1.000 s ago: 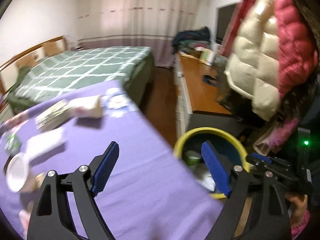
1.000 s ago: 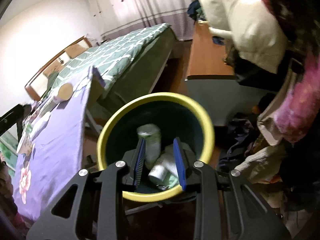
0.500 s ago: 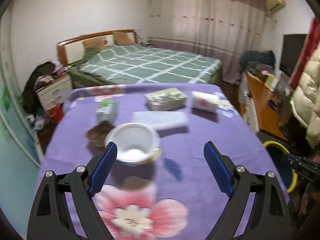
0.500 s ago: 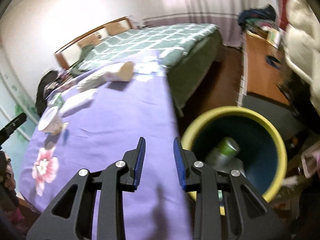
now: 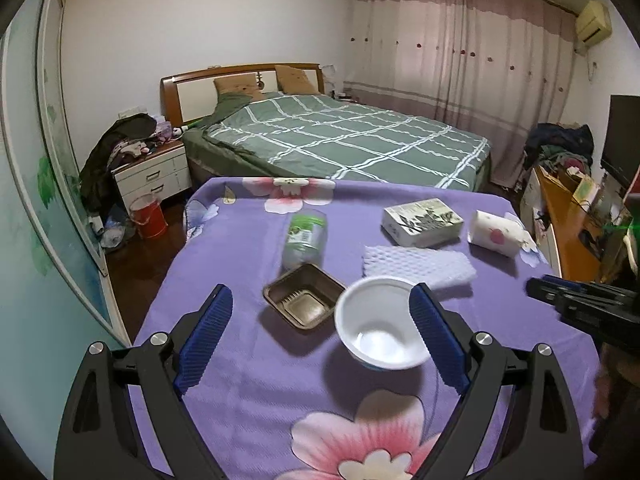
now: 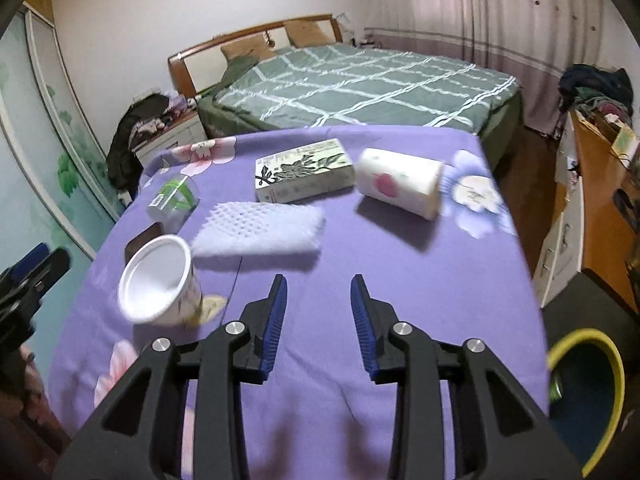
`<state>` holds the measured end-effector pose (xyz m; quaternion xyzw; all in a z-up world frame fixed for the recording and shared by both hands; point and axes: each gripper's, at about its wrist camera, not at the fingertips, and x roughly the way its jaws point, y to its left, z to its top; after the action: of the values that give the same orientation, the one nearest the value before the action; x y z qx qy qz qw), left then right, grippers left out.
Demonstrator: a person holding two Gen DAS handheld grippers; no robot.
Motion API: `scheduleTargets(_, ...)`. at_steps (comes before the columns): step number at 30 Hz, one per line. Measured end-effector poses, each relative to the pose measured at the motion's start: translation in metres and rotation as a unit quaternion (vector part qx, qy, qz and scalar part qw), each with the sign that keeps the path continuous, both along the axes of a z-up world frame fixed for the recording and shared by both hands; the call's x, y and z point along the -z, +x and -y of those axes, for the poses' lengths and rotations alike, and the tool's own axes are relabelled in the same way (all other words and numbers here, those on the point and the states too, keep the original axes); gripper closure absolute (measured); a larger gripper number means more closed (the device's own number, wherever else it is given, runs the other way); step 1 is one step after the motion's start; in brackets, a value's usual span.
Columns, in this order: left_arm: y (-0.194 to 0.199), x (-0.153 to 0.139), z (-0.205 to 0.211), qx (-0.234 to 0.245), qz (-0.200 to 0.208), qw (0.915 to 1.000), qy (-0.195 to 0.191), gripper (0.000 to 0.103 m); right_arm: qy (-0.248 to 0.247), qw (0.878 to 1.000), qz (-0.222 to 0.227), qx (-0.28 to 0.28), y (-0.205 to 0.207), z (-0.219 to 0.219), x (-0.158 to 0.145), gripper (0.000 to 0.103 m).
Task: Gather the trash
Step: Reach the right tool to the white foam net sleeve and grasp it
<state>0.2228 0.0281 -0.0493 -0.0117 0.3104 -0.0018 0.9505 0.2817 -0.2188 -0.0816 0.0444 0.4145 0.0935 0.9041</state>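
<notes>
step in hand, as judged: fresh pick from purple table (image 5: 248,392) after bin run. left to right: plastic bottle (image 5: 304,238) lying, brown tray (image 5: 303,300) beside, white cup (image 5: 380,328) nearest. go for cup w/ left gripper (image 5: 320,344): straddle rim, squeeze lightly, thin wall prob crushes. left jaws wide apart, just been opening, empty. right gripper (image 6: 318,320) part open, just been opening, empty, over bare cloth. yellow bin (image 6: 592,392) far right, below table edge.
</notes>
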Motion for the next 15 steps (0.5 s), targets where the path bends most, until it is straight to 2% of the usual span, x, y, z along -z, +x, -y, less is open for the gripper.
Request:
scheduleTargets(5,0.011,0.003,0.000,0.000,-0.001,1.0000,-0.002,0.014,-0.002,0.999,-0.036,0.002,0.050,-0.015,0.022,0.067)
scheduleTargets(7,0.015,0.005,-0.001,0.000,-0.005,1.0000,-0.002,0.014,-0.004,0.999,-0.047,0.009,0.064,-0.018,0.031,0.061)
scheduleTargets(15,0.028,0.011,0.000,0.000,-0.016,0.9999,0.000,0.014,-0.001,0.998,-0.064,0.007,0.082,-0.026,0.049,0.058)
